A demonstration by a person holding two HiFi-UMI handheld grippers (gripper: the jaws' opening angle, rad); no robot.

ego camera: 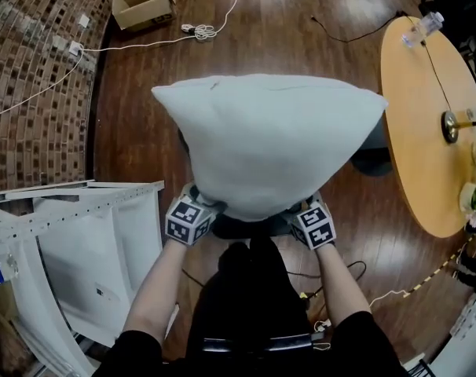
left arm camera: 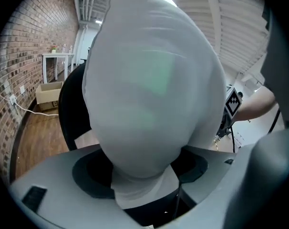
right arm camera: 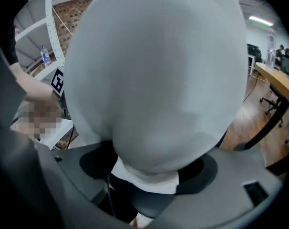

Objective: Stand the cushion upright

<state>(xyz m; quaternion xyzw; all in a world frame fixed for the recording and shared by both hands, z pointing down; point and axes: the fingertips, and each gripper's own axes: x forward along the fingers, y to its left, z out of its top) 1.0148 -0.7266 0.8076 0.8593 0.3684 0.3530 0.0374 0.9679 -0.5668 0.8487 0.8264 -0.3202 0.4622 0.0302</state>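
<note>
Nearest to me were my own bare forearms [ego camera: 155, 289] coming out of black short sleeves [ego camera: 132, 350], and each hand carried one gripper. The left gripper [left arm camera: 143, 175] was clenched on the lower left part of the white cushion [ego camera: 269, 140]; in the left gripper view the fabric was pinched between both jaws and bulged out above them. The right gripper [right arm camera: 147, 173] grasped the lower right part in the same way, its jaws pressed into the soft cover from two sides. So the cushion was in front of my body, between the two grippers, with its long top edge away from me and its narrow bottom by my hands. It covered most of what was under it, and I could not tell if its bottom rested on anything. A dark chair back [left arm camera: 68, 113] showed just behind the cushion in the left gripper view. Under everything was the brown wooden floor [ego camera: 144, 108]. To my right stood a round wooden table [ego camera: 415, 132] with a plastic bottle [ego camera: 423, 27] lying on it. To my left a white shelf frame [ego camera: 81, 234] lay tilted. Farther away there were a cardboard box [ego camera: 144, 2] and a white cable [ego camera: 199, 31] on the floor.
</note>
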